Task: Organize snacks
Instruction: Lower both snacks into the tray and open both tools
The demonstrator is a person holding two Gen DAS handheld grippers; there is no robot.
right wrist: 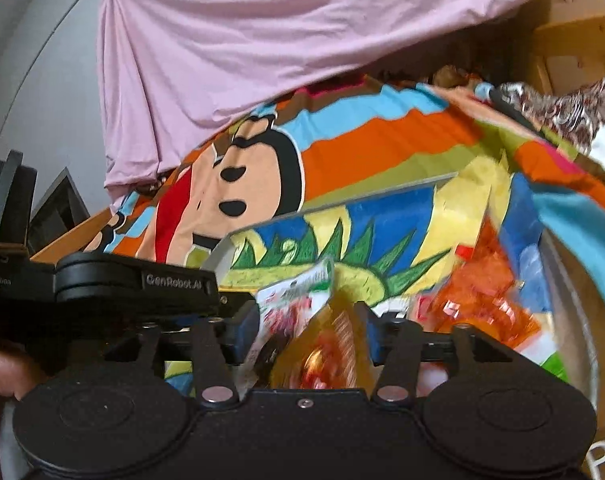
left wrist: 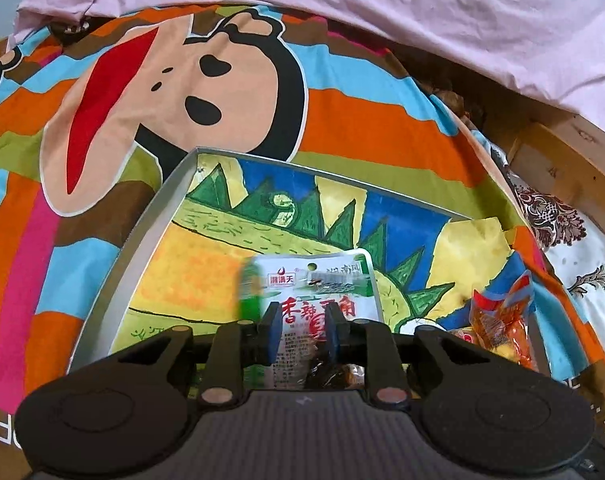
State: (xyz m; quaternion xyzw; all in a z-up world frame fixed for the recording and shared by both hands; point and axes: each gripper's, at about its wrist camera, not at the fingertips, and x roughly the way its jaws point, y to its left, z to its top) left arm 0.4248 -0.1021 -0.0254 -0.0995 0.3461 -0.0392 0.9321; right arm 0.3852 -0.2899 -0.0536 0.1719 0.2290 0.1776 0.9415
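In the shallow tray [left wrist: 142, 236] on the bed lie a white packet [left wrist: 322, 280] and orange packets [left wrist: 498, 328]. The left gripper [left wrist: 302, 334] fingers stand slightly apart around the white packet; the right gripper [right wrist: 310, 334] fingers stand open around an orange packet [right wrist: 334, 356].

The tray [left wrist: 150, 236] lies on the patterned bedspread [left wrist: 362, 120]. Its far half and left side are bare, so a gripper can pass there. Snack packets crowd the near right corner: a white packet [left wrist: 322, 280] and orange wrappers [left wrist: 498, 328]. The raised left wall blocks low sideways entry. A pink sheet [left wrist: 382, 12] overhangs beyond the far edge. The wooden frame [left wrist: 562, 152] borders the right side.
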